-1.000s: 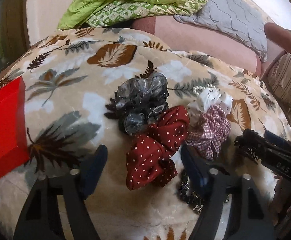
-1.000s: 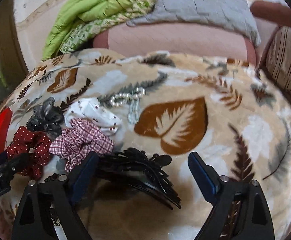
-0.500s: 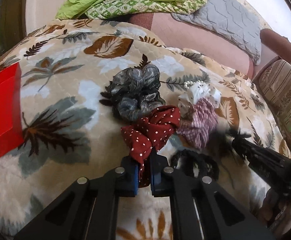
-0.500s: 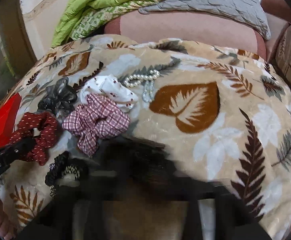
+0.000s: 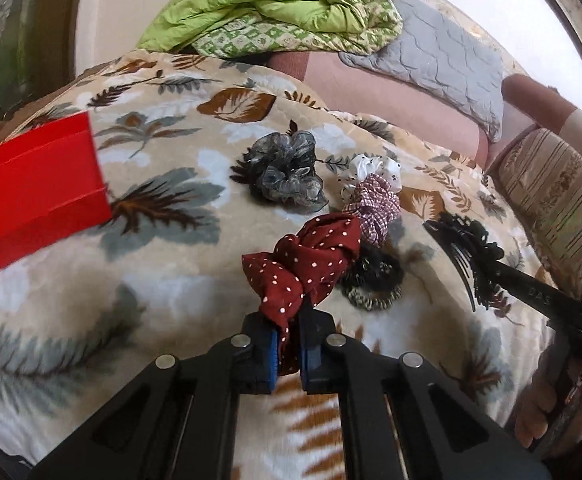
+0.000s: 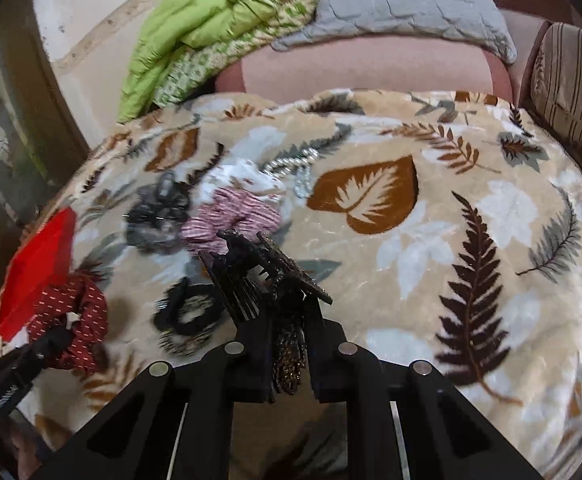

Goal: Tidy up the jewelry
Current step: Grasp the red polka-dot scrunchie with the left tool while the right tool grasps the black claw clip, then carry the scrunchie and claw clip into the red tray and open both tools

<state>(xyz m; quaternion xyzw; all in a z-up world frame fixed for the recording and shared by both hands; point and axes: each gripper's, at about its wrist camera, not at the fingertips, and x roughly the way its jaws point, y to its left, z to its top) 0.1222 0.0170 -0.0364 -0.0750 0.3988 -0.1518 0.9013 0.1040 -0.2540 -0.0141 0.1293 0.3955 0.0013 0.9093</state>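
Note:
My left gripper [image 5: 289,350] is shut on a dark red scrunchie with white dots [image 5: 307,264], lifted off the leaf-print blanket [image 5: 163,280]. My right gripper [image 6: 289,344] is shut on a black toothed hair claw [image 6: 251,276], held above the blanket; the same claw [image 5: 467,252] shows at the right of the left wrist view. On the blanket lie a grey scrunchie [image 5: 287,174], a checked pink scrunchie [image 5: 375,208], a white dotted scrunchie [image 5: 375,168], a black patterned hair tie [image 5: 371,280] and a pearl strand [image 6: 295,166]. A red box [image 5: 31,192] sits at the left.
A green quilt [image 5: 275,12] and a grey quilted pillow [image 5: 443,60] lie on the pink sofa behind. A striped cushion [image 5: 547,188] stands at the right. A person's hand [image 5: 551,408] holds the right gripper's handle.
Both grippers went from open to shut, the left on the red dotted scrunchie, the right on the black hair claw. Both have pulled back and lifted their items off the blanket.

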